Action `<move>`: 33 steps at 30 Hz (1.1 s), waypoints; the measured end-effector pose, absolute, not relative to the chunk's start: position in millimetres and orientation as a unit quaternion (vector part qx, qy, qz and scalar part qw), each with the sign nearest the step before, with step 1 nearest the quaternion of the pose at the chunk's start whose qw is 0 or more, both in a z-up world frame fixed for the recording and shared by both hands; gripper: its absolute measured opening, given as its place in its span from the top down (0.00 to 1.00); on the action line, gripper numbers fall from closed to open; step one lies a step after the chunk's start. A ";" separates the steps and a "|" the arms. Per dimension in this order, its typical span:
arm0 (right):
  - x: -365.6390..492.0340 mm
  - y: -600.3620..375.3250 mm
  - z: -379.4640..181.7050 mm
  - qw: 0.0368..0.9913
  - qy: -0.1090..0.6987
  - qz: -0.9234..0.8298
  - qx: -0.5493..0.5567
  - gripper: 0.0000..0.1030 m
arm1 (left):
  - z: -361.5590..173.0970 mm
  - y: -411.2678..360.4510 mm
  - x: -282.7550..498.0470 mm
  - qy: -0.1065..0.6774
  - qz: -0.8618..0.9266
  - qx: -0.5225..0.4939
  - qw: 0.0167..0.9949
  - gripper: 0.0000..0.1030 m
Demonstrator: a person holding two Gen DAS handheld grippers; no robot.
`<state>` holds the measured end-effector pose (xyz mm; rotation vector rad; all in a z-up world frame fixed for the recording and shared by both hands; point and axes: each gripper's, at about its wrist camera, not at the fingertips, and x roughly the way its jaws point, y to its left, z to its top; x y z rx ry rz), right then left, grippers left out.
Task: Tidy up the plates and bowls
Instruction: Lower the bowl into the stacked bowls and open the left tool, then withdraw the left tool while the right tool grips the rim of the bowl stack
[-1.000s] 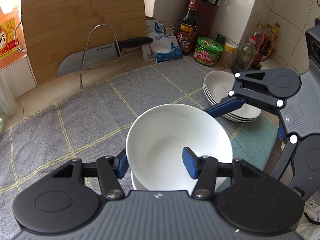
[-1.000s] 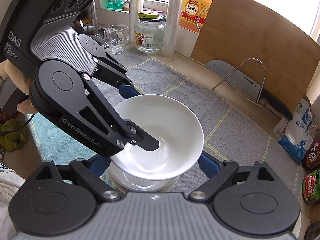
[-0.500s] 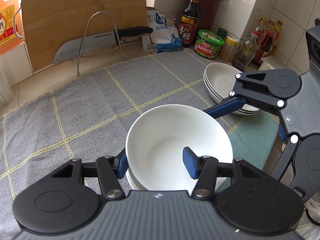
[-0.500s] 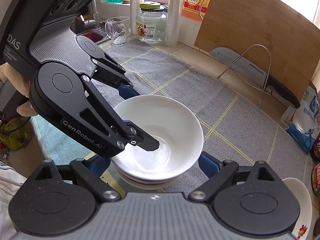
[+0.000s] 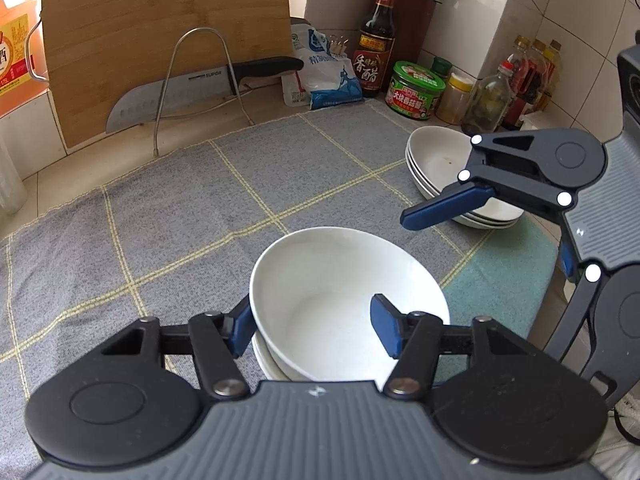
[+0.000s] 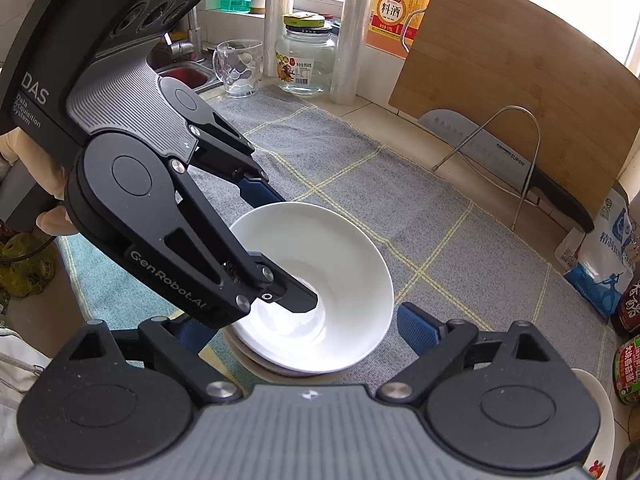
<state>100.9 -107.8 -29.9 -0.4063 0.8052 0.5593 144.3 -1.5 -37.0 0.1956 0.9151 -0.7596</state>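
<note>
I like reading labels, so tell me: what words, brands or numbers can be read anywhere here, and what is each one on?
"SUPOR": steel blade of the black-handled kitchen knife.
"DAS Data Acquisition System": dark body of the left gripper.
"GenRobot.AI": the same gripper's black arm.
"料酒": orange cooking-wine jug.
"香醋": dark glass vinegar bottle.
"净含量:950克": clear glass jar with yellow-green lid.
Green tin and white-and-blue bag: print too small to read.

lower bowl [image 5: 266,364] mostly hidden under top bowl [image 5: 340,296], plate stack [image 5: 436,168] partly behind right gripper [image 5: 432,210]
</note>
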 end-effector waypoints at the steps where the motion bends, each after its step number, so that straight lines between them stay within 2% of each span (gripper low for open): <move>1: 100.6 -108.3 -30.0 0.863 0.383 0.266 -0.195 0.02 | -36.8 0.2 145.0 0.430 -0.353 0.091 0.826 0.32; 3: 100.0 -109.8 -29.9 0.863 0.383 0.266 -0.193 0.01 | -35.0 5.0 146.0 0.424 -0.344 0.091 0.833 0.25; 5: 100.5 -112.2 -30.1 0.864 0.385 0.264 -0.187 0.00 | -32.3 11.0 147.4 0.420 -0.341 0.086 0.837 0.24; 7: 101.2 -113.9 -31.6 0.865 0.387 0.262 -0.182 0.00 | -29.6 17.0 147.5 0.413 -0.338 0.080 0.842 0.17; 11: 99.4 -117.5 -38.4 0.864 0.394 0.262 -0.170 0.00 | -22.1 25.6 139.4 0.394 -0.356 0.079 0.844 0.15; 14: 94.4 -120.5 -41.5 0.864 0.393 0.265 -0.170 0.00 | -16.2 32.9 126.4 0.376 -0.370 0.085 0.845 0.09; 22: 90.8 -133.7 -51.5 0.858 0.407 0.270 -0.156 0.00 | -29.6 44.3 106.9 0.387 -0.397 0.108 0.825 0.09; 33: 98.6 -124.7 -86.6 0.844 0.418 0.281 -0.186 0.00 | -90.3 24.2 112.1 0.409 -0.417 0.178 0.792 0.09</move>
